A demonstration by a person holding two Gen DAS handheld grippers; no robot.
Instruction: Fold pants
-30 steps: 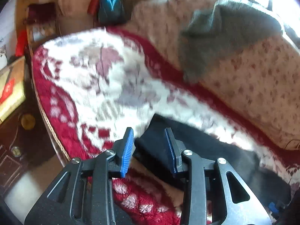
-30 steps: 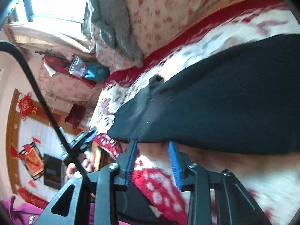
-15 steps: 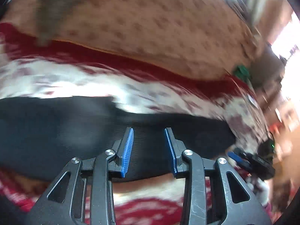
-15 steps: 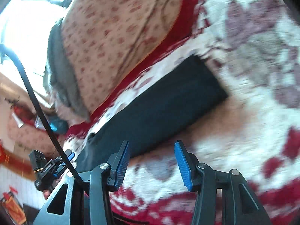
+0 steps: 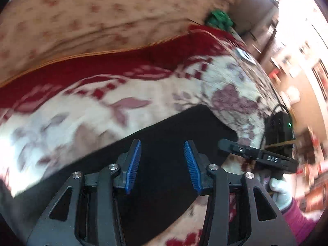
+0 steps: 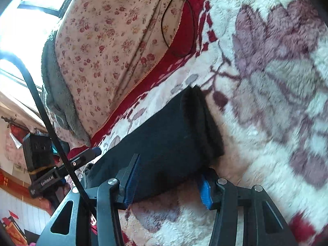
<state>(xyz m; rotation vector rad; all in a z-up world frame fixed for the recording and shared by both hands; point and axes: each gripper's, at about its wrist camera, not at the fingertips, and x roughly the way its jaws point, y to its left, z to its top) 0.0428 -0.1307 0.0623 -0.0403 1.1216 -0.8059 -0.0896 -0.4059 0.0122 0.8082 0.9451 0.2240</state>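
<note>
We see a bed under a white blanket [image 5: 86, 110] with red and mauve flowers; a floral quilt [image 6: 106, 47] is bunched along its far side. The black pants [image 6: 164, 139] lie flat on the blanket, near the quilt. Our left gripper [image 5: 162, 160] hangs over the pants, its jaws just widened, gripping nothing. Our right gripper [image 6: 168, 180] has jaws parted at the pants' near edge; we cannot tell whether they pinch the cloth.
</note>
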